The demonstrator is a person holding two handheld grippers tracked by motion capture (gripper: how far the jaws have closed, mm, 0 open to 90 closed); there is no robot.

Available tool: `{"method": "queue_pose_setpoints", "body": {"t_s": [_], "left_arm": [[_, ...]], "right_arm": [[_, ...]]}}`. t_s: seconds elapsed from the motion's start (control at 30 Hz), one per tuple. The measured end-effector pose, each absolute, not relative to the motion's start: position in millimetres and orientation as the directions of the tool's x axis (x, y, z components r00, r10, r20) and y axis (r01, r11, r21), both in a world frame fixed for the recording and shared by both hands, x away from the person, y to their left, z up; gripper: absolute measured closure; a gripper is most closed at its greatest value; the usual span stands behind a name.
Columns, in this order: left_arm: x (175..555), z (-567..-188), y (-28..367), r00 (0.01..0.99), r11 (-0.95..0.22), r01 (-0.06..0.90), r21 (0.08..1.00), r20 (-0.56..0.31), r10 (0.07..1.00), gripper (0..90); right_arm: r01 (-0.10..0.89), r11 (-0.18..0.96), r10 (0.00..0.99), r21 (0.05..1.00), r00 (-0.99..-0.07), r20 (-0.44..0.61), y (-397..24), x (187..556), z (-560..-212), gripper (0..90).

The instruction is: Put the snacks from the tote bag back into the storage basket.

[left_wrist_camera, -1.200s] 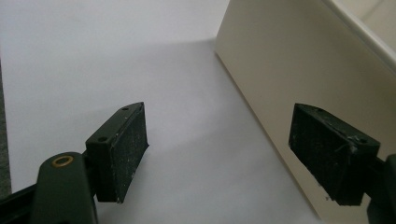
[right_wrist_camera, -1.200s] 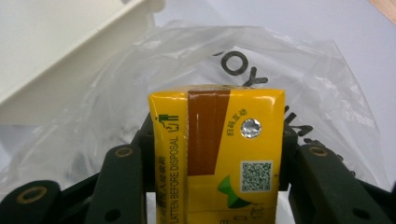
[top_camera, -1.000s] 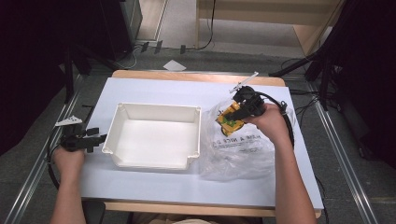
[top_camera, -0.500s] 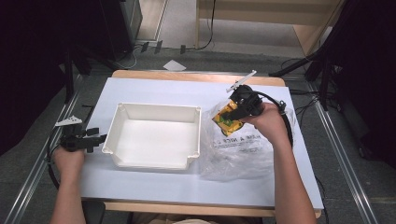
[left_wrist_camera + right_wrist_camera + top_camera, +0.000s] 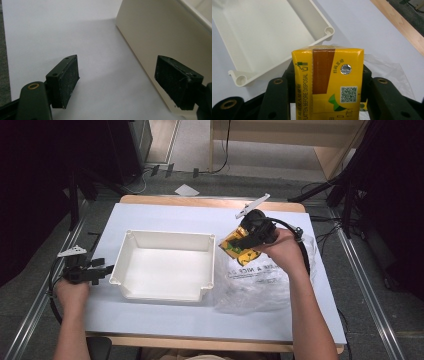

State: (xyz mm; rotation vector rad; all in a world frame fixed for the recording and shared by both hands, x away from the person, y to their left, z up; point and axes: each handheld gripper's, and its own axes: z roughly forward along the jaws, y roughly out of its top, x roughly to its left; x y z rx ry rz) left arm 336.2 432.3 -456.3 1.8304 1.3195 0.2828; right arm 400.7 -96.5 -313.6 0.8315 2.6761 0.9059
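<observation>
A yellow drink carton [image 5: 237, 247] [image 5: 334, 82] with a brown stripe and a foil straw hole is held above the table, just right of the white tray's [image 5: 165, 236] right rim. My right gripper [image 5: 244, 241] [image 5: 327, 86] is shut on the carton, one jaw on each side. A clear plastic bag [image 5: 260, 282] with printed text lies under the right hand. My left gripper [image 5: 102, 268] [image 5: 116, 83] rests low over the table at the tray's [image 5: 150, 37] left wall, open with nothing between its pads.
The tray [image 5: 262, 32] is empty and sits mid-table on a white sheet [image 5: 165, 215] over a wooden top. Cables trail from both grippers. Dark stands and rails flank the table; a paper scrap [image 5: 186, 190] lies on the floor beyond.
The right gripper has carried the carton a little left and up, toward the tray's right rim. The left gripper has stayed put.
</observation>
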Motion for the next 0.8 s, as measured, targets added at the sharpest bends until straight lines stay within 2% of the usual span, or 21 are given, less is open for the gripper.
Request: {"method": "queue_pose_setpoints", "body": {"t_s": [0.8], "left_arm": [[325.8,-455.7,437.9,0.402,-0.088,0.675,0.733,-0.265,0.876,20.8]], "right_arm": [[0.379,0.661,0.510,0.648,-0.860,-0.016,-66.7,395.7,-302.7,54.4]]}}
